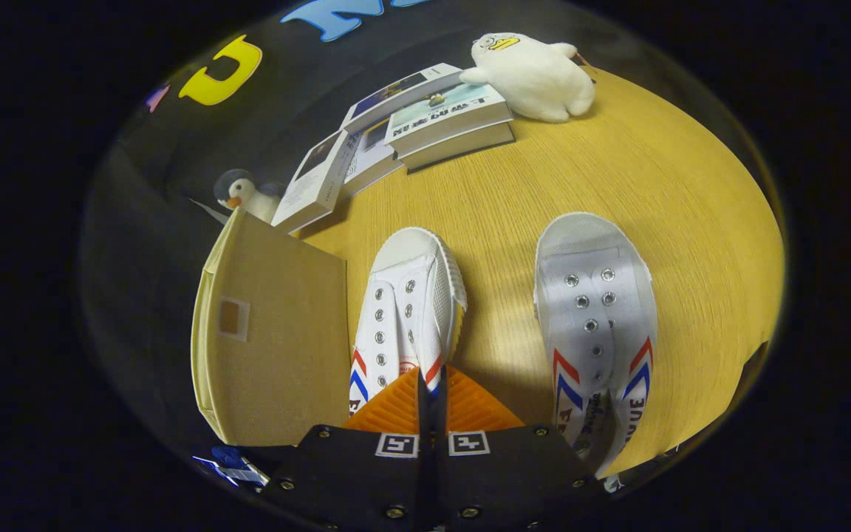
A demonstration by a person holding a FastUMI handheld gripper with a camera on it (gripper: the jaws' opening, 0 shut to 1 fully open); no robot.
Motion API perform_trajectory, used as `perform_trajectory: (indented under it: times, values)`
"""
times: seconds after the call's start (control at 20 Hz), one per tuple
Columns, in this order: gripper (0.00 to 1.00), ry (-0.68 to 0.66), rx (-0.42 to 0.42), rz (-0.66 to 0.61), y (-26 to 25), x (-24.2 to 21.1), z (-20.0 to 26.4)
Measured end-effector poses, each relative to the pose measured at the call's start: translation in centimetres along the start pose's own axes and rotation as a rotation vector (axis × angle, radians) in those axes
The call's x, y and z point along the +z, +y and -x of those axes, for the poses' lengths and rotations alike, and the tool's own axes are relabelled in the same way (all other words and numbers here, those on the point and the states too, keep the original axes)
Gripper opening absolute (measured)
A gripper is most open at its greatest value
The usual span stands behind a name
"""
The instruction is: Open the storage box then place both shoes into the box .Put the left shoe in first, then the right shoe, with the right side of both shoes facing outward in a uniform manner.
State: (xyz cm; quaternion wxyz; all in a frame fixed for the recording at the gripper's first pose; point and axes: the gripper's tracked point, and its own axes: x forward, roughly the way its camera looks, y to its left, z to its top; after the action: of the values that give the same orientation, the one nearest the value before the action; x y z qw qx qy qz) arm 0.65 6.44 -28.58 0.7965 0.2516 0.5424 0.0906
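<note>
Nearly closed, the claw [431,388] hovers empty over one shoe's [407,310] heel beside the shut box [278,332], the other shoe [594,325] mid-bench [662,185]; grabbing a shoe before opening would leave nowhere to put it.

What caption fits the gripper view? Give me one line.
Gripper fingers pinched on the left shoe's side, beside the box; right shoe waits on the table.
</note>
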Motion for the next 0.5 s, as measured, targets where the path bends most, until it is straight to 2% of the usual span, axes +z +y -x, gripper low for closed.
perform_trajectory:
  times: [0.5]
  values:
    - [0.00, -0.076, 0.100, 0.075, 8.0, 4.1, 5.9]
